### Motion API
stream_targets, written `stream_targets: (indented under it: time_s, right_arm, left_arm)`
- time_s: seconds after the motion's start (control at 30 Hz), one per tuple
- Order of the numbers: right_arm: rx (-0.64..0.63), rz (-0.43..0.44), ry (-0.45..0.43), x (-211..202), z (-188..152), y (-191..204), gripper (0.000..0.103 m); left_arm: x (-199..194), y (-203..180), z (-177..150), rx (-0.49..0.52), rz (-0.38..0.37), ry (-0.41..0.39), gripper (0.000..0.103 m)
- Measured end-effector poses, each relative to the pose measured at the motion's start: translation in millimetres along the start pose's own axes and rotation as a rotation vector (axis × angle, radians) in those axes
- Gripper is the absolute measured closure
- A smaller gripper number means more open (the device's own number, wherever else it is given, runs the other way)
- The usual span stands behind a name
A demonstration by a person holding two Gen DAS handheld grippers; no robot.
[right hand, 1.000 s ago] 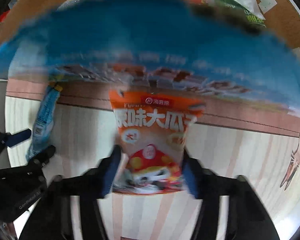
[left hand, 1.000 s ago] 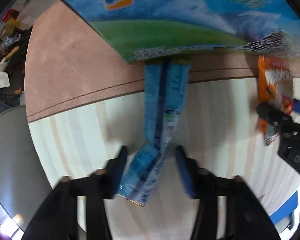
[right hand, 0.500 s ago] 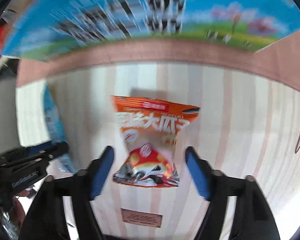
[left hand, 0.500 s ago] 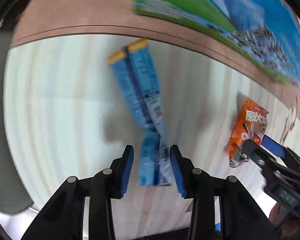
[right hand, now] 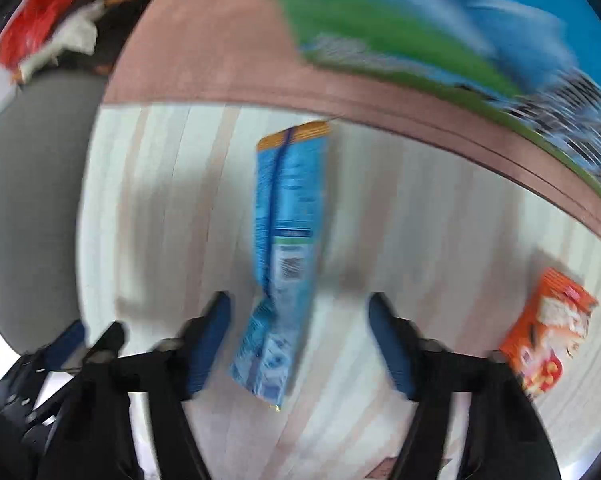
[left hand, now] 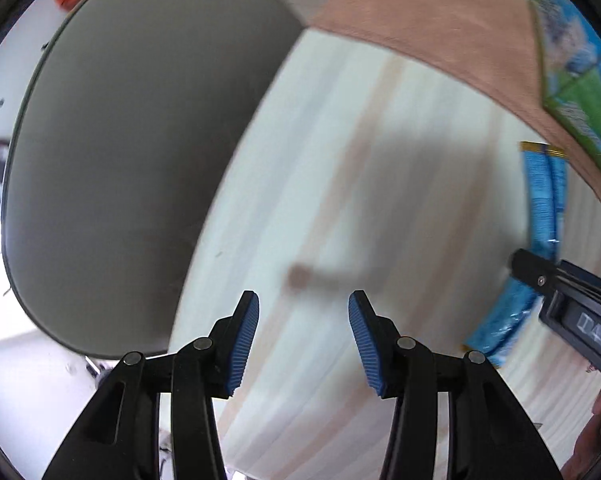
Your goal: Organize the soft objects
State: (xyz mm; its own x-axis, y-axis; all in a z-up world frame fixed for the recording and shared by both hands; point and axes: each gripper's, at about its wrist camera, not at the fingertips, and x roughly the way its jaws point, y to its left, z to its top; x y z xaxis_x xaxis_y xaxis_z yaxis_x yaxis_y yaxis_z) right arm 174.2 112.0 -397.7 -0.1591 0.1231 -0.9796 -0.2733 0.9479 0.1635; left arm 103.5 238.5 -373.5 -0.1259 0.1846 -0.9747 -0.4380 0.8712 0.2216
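Lying on the pale striped tabletop [right hand: 440,240]: blue packet [right hand: 288,220], orange packet [right hand: 548,336].

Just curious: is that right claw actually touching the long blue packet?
Apart. The right wrist view shows the right gripper open, bare table either side of the blue packet.

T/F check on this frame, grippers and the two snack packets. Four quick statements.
1. The left gripper is open with nothing between its fingers. True.
2. The right gripper is shut on the orange packet. False: it is open, and the orange packet lies on the table off to its right.
3. The blue packet lies flat on the table. True.
4. The blue packet sits inside the printed box. False: it lies in front of the box.
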Motion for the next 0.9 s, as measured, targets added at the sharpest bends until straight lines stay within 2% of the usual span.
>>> stream_targets:
  time_s: [0.03, 0.1, 0.23, 0.33, 0.47, 0.53, 0.63, 0.73, 0.9]
  right_arm:
    - [-0.03, -0.045, -0.026, -2, -1, 8, 0.075]
    - [-0.049, -0.077, -0.031, -5, -8, 15, 0.087]
    - [-0.025, -0.03, -0.082, -36, -30, -13, 0.089]
    - [0.032, -0.005, -0.15, -75, -54, -61, 0.089]
    - [0.191, -0.002, -0.202, -126, -84, -142, 0.089]
    - [0.27, -0.014, -0.204, -135, -89, -180, 0.089]
    - [0.393, -0.051, -0.195, -133, -111, -235, 0.089]
    - [0.477, -0.035, -0.185, -136, -130, -280, 0.089]
    - [0.548, 0.003, -0.182, -120, -139, -298, 0.089]
  left_arm:
    - [0, 4, -3, -0.01, -0.006, 0.002, 0.059]
    - [-1, 5, -9, -0.013, -0.023, 0.008, 0.059]
    - [-14, -20, -16, 0.066, -0.098, 0.005, 0.059]
    - [-35, -62, -20, 0.17, -0.164, -0.017, 0.059]
    - [-60, -140, -24, 0.336, -0.225, -0.039, 0.059]
    - [-63, -185, -28, 0.408, -0.281, -0.005, 0.059]
    - [-49, -248, -31, 0.502, -0.366, 0.118, 0.059]
    - [-32, -298, -46, 0.583, -0.368, 0.199, 0.059]
    - [-18, -355, -67, 0.709, -0.267, 0.236, 0.056]
